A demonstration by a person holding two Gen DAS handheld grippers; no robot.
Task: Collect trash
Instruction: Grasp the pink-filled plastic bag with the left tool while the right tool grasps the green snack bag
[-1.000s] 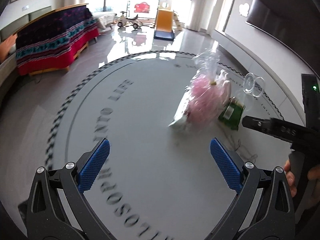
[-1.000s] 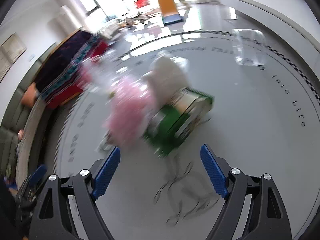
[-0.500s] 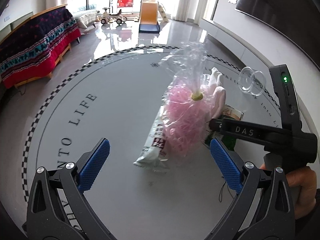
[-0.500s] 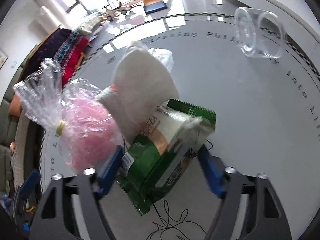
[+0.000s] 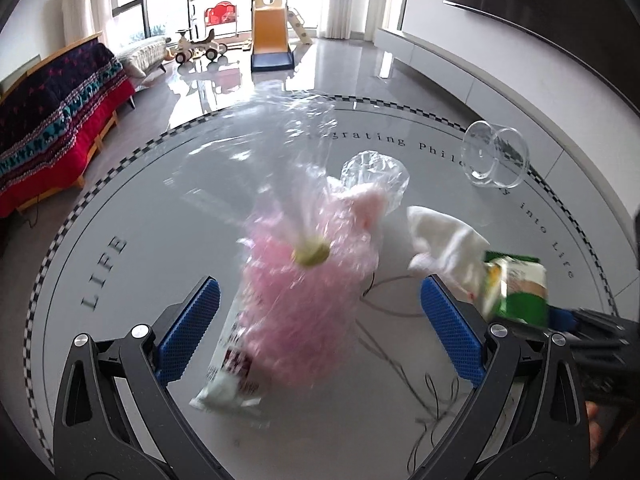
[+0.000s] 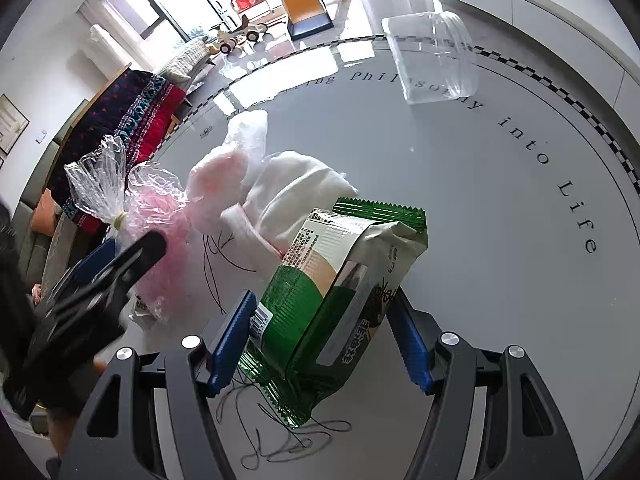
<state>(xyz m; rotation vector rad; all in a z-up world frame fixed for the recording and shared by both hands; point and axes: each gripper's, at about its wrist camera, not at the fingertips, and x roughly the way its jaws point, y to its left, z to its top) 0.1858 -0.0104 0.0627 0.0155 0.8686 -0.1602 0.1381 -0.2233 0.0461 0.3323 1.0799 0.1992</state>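
A clear bag of pink shreds (image 5: 304,288), tied with a yellowish band, lies on a white packet (image 5: 228,384) between the fingers of my left gripper (image 5: 320,292). That gripper is open and its pads are clear of the bag. My right gripper (image 6: 320,304) is closing, and both blue pads are against the sides of a green snack packet (image 6: 332,304), which stands tilted between them. The packet (image 5: 516,284) also shows at the right of the left wrist view. A white crumpled tissue (image 6: 296,188), a pinkish clear bag (image 6: 224,172) and loose black threads (image 6: 280,436) lie nearby.
A clear plastic container (image 6: 436,60) lies on its side at the far right of the round grey table (image 5: 140,220). Beyond the table's rim are a sofa with a red and dark blanket (image 5: 60,100) and a toy slide (image 5: 272,40).
My left gripper has come up to the pink bag, which now sits between its fingers. My right gripper has narrowed onto the green packet, which stands more upright.
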